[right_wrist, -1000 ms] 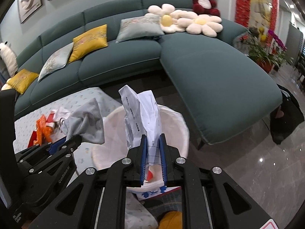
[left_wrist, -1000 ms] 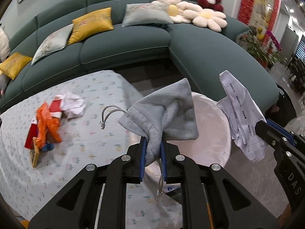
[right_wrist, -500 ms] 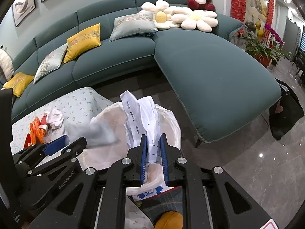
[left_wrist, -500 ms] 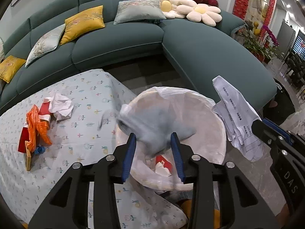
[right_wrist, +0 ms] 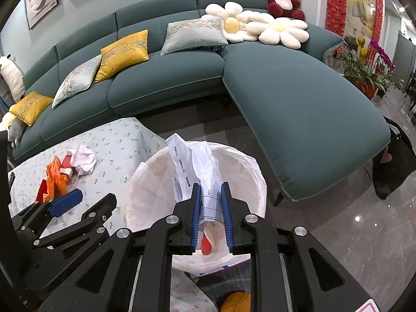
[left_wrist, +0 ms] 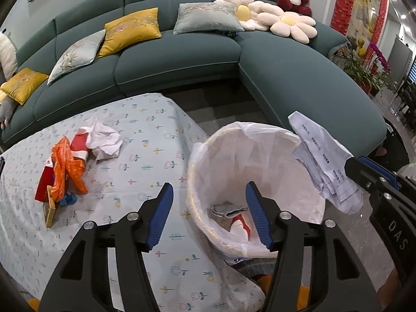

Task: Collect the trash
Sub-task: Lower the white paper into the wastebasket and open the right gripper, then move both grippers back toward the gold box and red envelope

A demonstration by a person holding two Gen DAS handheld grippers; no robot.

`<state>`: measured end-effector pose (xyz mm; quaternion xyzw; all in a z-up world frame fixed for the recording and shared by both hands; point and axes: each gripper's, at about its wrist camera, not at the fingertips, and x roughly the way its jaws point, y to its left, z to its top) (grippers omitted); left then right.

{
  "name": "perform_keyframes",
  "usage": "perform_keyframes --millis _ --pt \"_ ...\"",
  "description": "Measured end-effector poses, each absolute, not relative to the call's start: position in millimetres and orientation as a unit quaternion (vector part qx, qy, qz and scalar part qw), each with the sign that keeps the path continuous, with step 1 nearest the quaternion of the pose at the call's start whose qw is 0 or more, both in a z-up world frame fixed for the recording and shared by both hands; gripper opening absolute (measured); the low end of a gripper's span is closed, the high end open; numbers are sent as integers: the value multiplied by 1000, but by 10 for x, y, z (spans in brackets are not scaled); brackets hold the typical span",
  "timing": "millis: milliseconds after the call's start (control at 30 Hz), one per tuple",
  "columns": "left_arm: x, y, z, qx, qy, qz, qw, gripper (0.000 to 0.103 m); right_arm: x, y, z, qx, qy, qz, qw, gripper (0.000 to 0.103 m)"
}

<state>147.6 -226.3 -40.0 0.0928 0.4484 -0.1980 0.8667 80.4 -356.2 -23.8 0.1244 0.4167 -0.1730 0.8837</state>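
Observation:
A white-lined trash bin [left_wrist: 306, 182] stands beside the table's right end; it also shows in the right wrist view [right_wrist: 145, 195]. A grey pouch [left_wrist: 227, 210] and a red-and-white scrap [left_wrist: 240, 225] lie at its bottom. My left gripper [left_wrist: 209, 215] is open and empty above the bin's near rim. My right gripper [right_wrist: 211, 215] is shut on crumpled printed paper [right_wrist: 193, 169] held over the bin; the paper also shows in the left wrist view [left_wrist: 322, 158]. On the table lie an orange plastic bag [left_wrist: 65, 167], a crumpled white paper [left_wrist: 104, 140] and red packaging [left_wrist: 44, 184].
The table has a pale floral cloth [left_wrist: 145, 135]. A teal sectional sofa [left_wrist: 299, 78] with cushions curves behind the table and bin. Glossy floor [right_wrist: 351, 223] lies to the right, with a dark bag [right_wrist: 395, 166] by the sofa's end.
My left gripper opened and let go of the grey pouch, which fell into the bin. My right gripper still holds the paper and has moved over the bin.

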Motion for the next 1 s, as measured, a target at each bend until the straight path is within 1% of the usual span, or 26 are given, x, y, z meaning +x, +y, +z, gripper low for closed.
perform_keyframes --millis 33,100,133,167,200,233,300,467,667,700,767,1000 --pt "1485 -2234 -403 91 449 -194 867 58 819 -3550 -235 124 417 -173 884 19" --pt "1503 -2166 -411 88 450 -185 869 65 846 -3533 -225 126 415 -171 885 27" --pt "1510 -2123 -416 87 451 -179 870 65 856 -3518 -214 126 412 -171 886 40" --pt "1516 -2090 -421 85 451 -176 871 66 866 -3493 -196 123 408 -174 888 51" --pt "1523 -2057 -424 84 452 -172 871 66 875 -3463 -176 116 403 -176 890 53" --pt "1537 -2005 -431 82 454 -167 871 66 892 -3433 -164 112 403 -175 891 54" --pt "1559 -1919 -439 77 456 -156 873 71 926 -3386 -145 109 405 -171 892 54" --pt "1594 -1683 -441 64 458 -134 877 76 982 -3228 -109 103 407 -161 893 56" --pt "1631 -1359 -429 48 459 -110 880 79 1036 -2963 -90 89 413 -143 895 58" --pt "1639 -1286 -431 44 461 -105 880 82 1049 -2901 -87 87 414 -139 895 59" --pt "1646 -1154 -431 37 460 -92 883 85 1069 -2795 -82 84 416 -132 896 59" --pt "1679 -600 -476 15 466 -50 883 87 1173 -2339 -87 67 427 -100 896 61"
